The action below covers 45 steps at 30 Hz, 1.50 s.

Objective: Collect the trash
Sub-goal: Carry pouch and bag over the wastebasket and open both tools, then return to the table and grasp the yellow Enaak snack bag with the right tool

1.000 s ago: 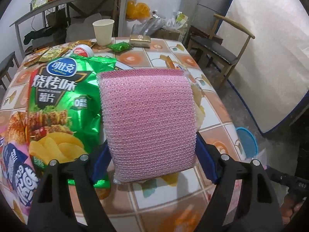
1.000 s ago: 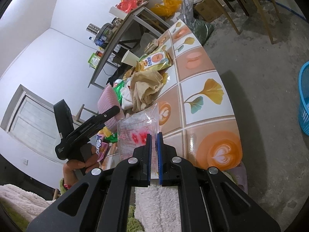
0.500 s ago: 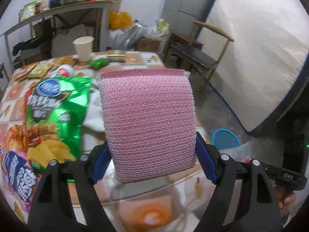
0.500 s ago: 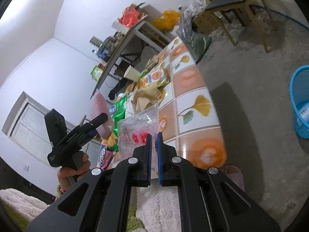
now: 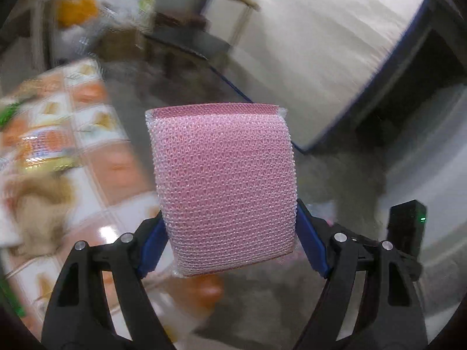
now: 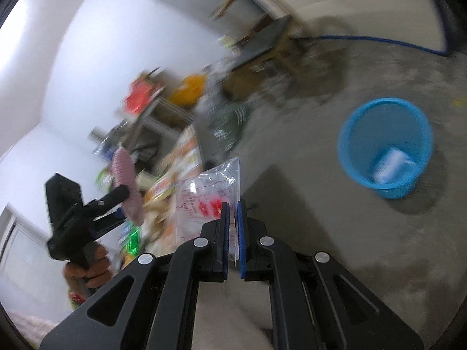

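My left gripper [image 5: 230, 245] is shut on a pink mesh scouring pad [image 5: 224, 186] and holds it in the air past the edge of the tiled table [image 5: 87, 151]. The pad and left gripper also show in the right wrist view [image 6: 125, 180]. My right gripper [image 6: 232, 233] is shut on a clear plastic bag with red print [image 6: 210, 192]. A blue trash basket [image 6: 385, 145] stands on the floor to the right, with a white wrapper [image 6: 391, 166] inside. Snack wrappers [image 5: 38, 151] lie on the table, blurred.
A wooden chair [image 5: 186, 35] and a large leaning white panel [image 5: 321, 52] stand beyond the table. A cluttered shelf table [image 6: 151, 105] and bags stand by the wall. The floor [image 6: 350, 248] is bare grey concrete.
Both grippers have swung right, away from the table toward the floor. The blue basket has come fully into the right wrist view. Both views are motion-blurred. Both grips are unchanged.
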Motion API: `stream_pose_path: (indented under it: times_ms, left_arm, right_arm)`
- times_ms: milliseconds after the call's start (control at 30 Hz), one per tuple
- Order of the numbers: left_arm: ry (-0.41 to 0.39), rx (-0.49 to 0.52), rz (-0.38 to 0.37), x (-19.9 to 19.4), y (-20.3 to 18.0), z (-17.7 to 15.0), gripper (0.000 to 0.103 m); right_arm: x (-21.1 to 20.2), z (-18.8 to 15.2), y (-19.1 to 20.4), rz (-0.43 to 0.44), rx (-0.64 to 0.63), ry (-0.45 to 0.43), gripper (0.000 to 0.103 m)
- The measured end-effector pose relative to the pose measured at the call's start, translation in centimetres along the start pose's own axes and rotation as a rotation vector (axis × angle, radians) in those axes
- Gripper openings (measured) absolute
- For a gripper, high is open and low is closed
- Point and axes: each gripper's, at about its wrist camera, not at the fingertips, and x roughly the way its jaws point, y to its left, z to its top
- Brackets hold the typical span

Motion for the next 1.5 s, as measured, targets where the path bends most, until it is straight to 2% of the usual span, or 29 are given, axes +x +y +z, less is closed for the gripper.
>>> stream_pose_path:
  times_ms: [167, 300, 433, 533, 567, 600, 633, 667, 700, 767, 900, 1067, 1200, 1333, 1500]
  left_arm:
    - [0.185, 0.048, -0.104, 8.9, -4.2, 2.4, 0.076]
    - [0.284, 0.094, -0.088, 16.2, -7.0, 3.5, 0.076]
    - [0.329, 0.114, -0.066, 21.4, -8.8, 4.3, 0.076]
    - [0.333, 0.123, -0.03, 25.0, -9.9, 5.5, 0.086]
    - [0.33, 0.129, -0.004, 26.3, -10.2, 5.9, 0.091]
    - [0.331, 0.126, 0.013, 27.2, -10.1, 6.4, 0.091]
    - [0.338, 0.118, 0.029, 28.0, -10.1, 6.4, 0.091]
    - [0.351, 0.103, 0.041, 28.9, -9.9, 6.8, 0.091]
    - [0.364, 0.082, 0.045, 29.7, -9.6, 6.9, 0.091]
    - [0.358, 0.048, 0.041, 30.1, -8.9, 7.0, 0.091]
    - [0.319, 0.057, -0.011, 28.3, -8.7, 6.5, 0.091]
    - [0.244, 0.089, -0.052, 23.7, -8.6, 6.1, 0.091]
    - [0.183, 0.101, -0.083, 18.5, -8.0, 6.0, 0.091]
    - [0.105, 0.094, -0.091, 12.3, -6.4, 5.2, 0.091]
    - [-0.005, 0.096, -0.059, 4.4, -3.7, 2.6, 0.091]
  right_arm:
    - [-1.1, 1.4, -6.4, -0.153, 0.181, -0.061, 0.006]
    - [0.1, 2.5, -11.0, -0.231, 0.299, -0.077, 0.006]
    - [2.2, 4.0, -14.5, -0.275, 0.375, -0.097, 0.006]
    - [3.6, 5.5, -16.6, -0.292, 0.407, -0.125, 0.007]
    - [4.1, 6.0, -17.3, -0.296, 0.418, -0.136, 0.01]
    - [4.8, 6.6, -18.2, -0.303, 0.427, -0.148, 0.016]
    - [5.4, 7.0, -19.3, -0.309, 0.434, -0.152, 0.025]
    - [6.2, 7.2, -20.3, -0.328, 0.446, -0.154, 0.049]
    - [6.9, 7.2, -21.3, -0.372, 0.464, -0.162, 0.054]
    - [6.8, 6.6, -22.5, -0.418, 0.478, -0.17, 0.054]
    - [6.5, 4.9, -23.2, -0.406, 0.489, -0.161, 0.054]
    - [4.4, 3.3, -22.6, -0.421, 0.452, -0.166, 0.054]
    - [1.8, 2.1, -21.1, -0.41, 0.422, -0.175, 0.054]
    - [-0.6, 1.2, -18.7, -0.363, 0.375, -0.184, 0.057]
    - [-2.0, 0.8, -14.9, -0.299, 0.292, -0.179, 0.064]
